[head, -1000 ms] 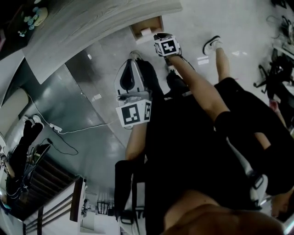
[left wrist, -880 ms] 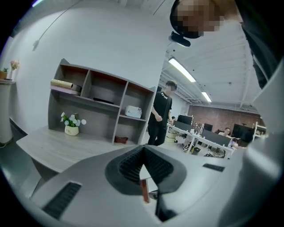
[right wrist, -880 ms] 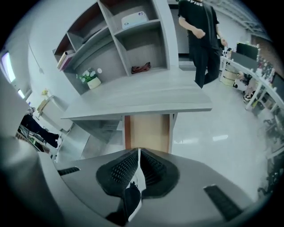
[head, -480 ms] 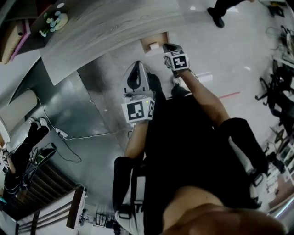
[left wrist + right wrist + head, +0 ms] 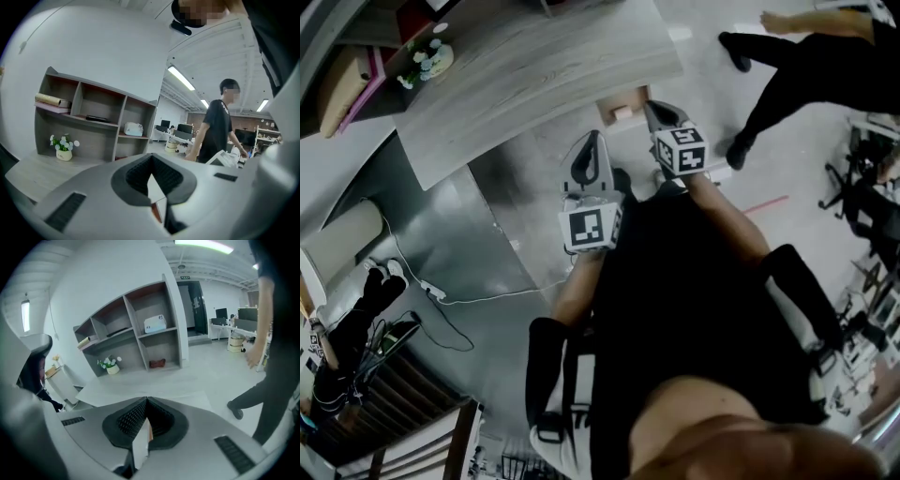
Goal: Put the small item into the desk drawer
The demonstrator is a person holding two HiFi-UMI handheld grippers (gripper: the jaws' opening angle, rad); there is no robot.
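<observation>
**Head view, near to far, w/ gripper views for the jaws.**

Foreground: operator's black clothing and bare forearms (image 5: 729,217), both reaching fwd.

L gripper (image 5: 592,141): jaws together, ribbed pads meeting at the tip, nothing between them. It hangs over the grey floor (image 5: 487,234), near the drawer's L side, tip toward the desk edge. Its marker cube (image 5: 589,228) sits behind the jaws.

R gripper (image 5: 654,109): jaws likewise closed, empty. Its tip is just beside the drawer's R side.

Drawer (image 5: 630,95): wooden, standing open at the desk front.

Small item (image 5: 623,112): pale, lying inside the open drawer, apart from both grippers.

Desk (image 5: 534,66): grey wood-grain top, w/ a flowerpot (image 5: 429,58) at its far L end. A white cable (image 5: 469,298) trails over the floor at L.

Background: open shelf unit (image 5: 93,117) against the wall beyond the desk. It holds a roll (image 5: 51,99), a flat dark obj. (image 5: 96,118) and a small white appliance (image 5: 133,129). A second person (image 5: 806,61) in black is at far R.
</observation>
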